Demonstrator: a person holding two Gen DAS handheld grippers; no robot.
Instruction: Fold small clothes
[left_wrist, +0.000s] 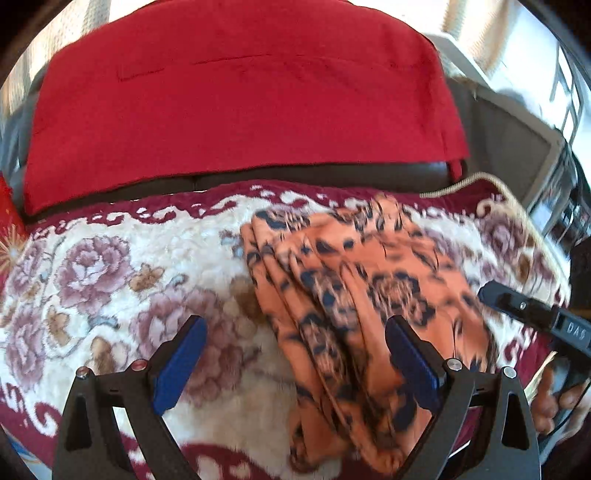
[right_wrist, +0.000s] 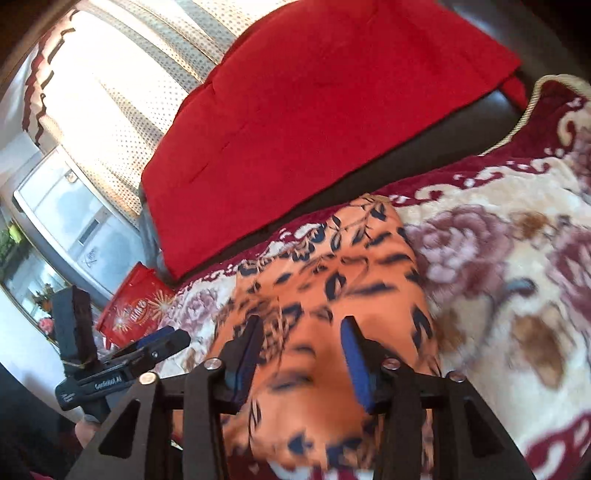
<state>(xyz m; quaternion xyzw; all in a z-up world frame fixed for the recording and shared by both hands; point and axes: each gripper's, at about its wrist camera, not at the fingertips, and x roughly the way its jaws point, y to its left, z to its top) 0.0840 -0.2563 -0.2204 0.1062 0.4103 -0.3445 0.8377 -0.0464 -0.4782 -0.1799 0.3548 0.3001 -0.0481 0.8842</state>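
Observation:
An orange cloth with dark leaf print (left_wrist: 354, 295) lies folded in pleats on a cream floral blanket (left_wrist: 110, 280). My left gripper (left_wrist: 295, 339) hovers over the cloth's left edge, its blue pads wide apart with nothing gripped. In the right wrist view the same orange cloth (right_wrist: 332, 280) spreads flat under my right gripper (right_wrist: 303, 332). Its pads stand part-way apart, and the cloth shows through the gap and past both fingers. The right gripper (left_wrist: 517, 310) also enters the left wrist view at the cloth's right side. The left gripper (right_wrist: 162, 341) appears low on the left of the right wrist view.
A red cover (left_wrist: 240, 103) hangs over the dark sofa back (left_wrist: 295, 177) behind the blanket. A red printed bag (right_wrist: 133, 306) lies at the blanket's left end. Curtains (right_wrist: 110, 92) and a glass cabinet (right_wrist: 62, 221) stand beyond. A hand (left_wrist: 550, 406) holds the right gripper's handle.

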